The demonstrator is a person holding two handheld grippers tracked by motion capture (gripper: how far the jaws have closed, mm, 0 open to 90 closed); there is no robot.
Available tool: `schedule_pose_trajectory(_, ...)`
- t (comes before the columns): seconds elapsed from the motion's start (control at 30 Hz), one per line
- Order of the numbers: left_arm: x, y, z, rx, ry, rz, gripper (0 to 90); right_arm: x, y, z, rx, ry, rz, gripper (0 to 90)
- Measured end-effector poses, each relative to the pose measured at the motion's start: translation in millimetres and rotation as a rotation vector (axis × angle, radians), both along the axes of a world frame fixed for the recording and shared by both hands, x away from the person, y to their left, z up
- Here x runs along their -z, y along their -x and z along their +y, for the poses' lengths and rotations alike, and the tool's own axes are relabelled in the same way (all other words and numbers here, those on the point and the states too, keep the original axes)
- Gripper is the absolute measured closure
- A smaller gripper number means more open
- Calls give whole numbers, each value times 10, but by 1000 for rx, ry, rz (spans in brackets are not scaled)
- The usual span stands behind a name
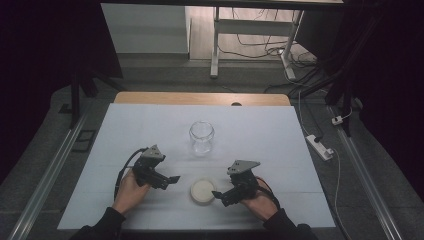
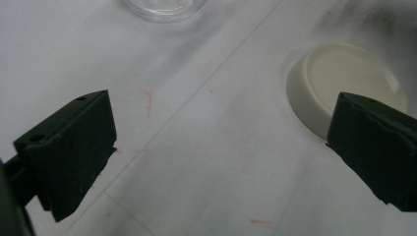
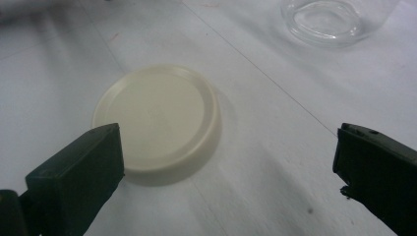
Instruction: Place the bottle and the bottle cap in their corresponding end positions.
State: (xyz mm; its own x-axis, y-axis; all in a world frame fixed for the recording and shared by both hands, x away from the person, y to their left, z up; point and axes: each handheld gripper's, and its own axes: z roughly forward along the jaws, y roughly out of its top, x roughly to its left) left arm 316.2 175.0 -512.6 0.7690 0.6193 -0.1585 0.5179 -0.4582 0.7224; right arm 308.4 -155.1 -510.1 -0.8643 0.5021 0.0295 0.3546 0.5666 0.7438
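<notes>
A cream lid (image 1: 203, 190) lies flat on the white surface (image 1: 260, 130), near its front edge, between two hand-held grippers that flank it without touching. The left hand-held gripper (image 1: 173, 179), held in a person's left hand (image 1: 131, 190), sits just left of the lid with its jaws spread wide and nothing between them; in the left gripper view (image 2: 221, 147) the lid (image 2: 339, 83) appears behind the far jaw, with bare surface in the gap. The right hand-held gripper (image 1: 217, 194), held in the right hand (image 1: 260, 200), points at the lid from the right, its jaws likewise wide apart and empty; in the right gripper view (image 3: 226, 167) the lid (image 3: 157, 118) rests just beyond one jaw, partly overlapped by it. A clear glass jar (image 1: 201, 137) stands upright and open farther back, near the middle of the surface and well apart from the lid and both hand-held grippers. Faint red marks (image 2: 149, 102) streak the surface in the left gripper view.
</notes>
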Motion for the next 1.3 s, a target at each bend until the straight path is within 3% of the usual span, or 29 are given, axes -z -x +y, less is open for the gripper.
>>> schedule_pose_trajectory(0.13,-15,92,65,-6,28,10,0,-10,14,-71,13,2,-2,0)
schedule_pose_trajectory(0.53,-28,376,320,-61,37,10,0,-5,82,-297,48,14,-1,0)
schedule_pose_trajectory(0.97,-12,700,611,-132,58,14,0,-16,166,-668,141,1,10,0)
schedule_pose_trajectory(1.3,16,894,760,-179,42,19,0,-51,252,-901,208,-11,11,0)
